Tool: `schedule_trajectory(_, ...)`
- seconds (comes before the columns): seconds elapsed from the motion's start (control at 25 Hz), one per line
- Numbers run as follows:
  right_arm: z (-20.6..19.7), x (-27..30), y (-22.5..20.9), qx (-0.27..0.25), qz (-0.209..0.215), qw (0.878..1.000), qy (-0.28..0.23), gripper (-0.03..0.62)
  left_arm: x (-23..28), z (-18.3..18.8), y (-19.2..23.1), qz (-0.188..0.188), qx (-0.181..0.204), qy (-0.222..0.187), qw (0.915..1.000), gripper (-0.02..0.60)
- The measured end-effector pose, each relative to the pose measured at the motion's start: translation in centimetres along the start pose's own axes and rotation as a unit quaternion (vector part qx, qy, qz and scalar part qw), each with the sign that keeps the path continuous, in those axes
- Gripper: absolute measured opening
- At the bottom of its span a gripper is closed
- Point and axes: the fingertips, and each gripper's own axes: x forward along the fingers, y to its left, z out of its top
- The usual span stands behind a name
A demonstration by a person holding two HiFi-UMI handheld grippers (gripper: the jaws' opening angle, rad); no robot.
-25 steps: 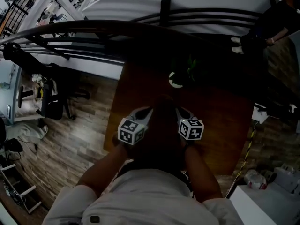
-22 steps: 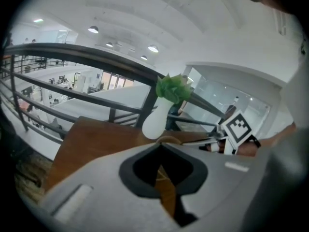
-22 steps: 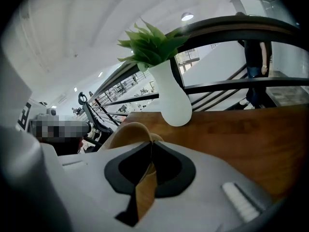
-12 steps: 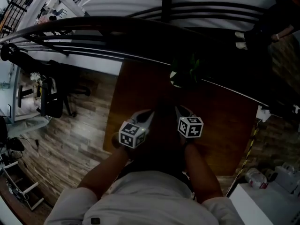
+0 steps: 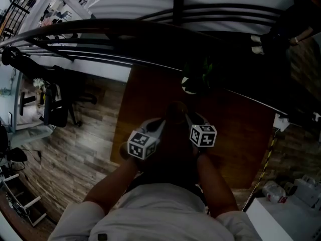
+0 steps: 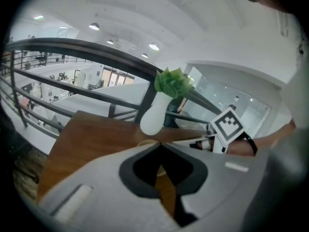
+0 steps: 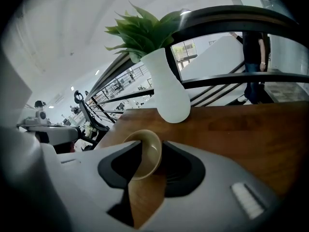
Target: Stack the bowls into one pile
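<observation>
A tan bowl (image 7: 147,153) stands on the brown wooden table (image 7: 241,124), tilted between the tips of my right gripper (image 7: 152,144). Its jaws are opening, and their pads stand off the bowl's sides. In the head view the bowl (image 5: 175,108) is a dim brown shape just ahead of both grippers. My left gripper (image 6: 160,144) is shut, its tips meeting with nothing between them, and a bit of tan bowl (image 6: 161,170) shows behind the jaws. From above, the left gripper (image 5: 159,123) and right gripper (image 5: 188,117) sit side by side. How many bowls are stacked I cannot tell.
A white vase with a green plant (image 7: 169,95) stands on the table beyond the bowl, near the far edge (image 5: 189,84). A black railing (image 5: 150,31) runs behind the table. Wooden floor lies to the left, below the table's edge (image 5: 120,124).
The right gripper has sunk a little toward the table. The brown bowl now shows more plainly between the two grippers' tips. The left gripper has kept still.
</observation>
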Motion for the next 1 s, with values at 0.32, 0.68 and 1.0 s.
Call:
schedule_trajectory(0.32,1.2,-3.0,1.6,-0.02,-0.01,0.999,-0.022,0.098,-2.4,1.6,-1.5,0.001,0.017,-0.022,0.9996,0.005)
schedule_trajectory(0.68,2.3,-9.5,6.5,-0.05,-0.014,0.996,-0.07,0.054,-8.8,4.2,-5.0,-0.005,0.038,-0.068,0.997,0.005)
schedule_trajectory(1.0,2.8,-17.8,12.4,-0.086,-0.007,0.988,-0.127,0.008,-15.8,6.4,-10.0,-0.013,0.073,-0.106,0.9916,0.005)
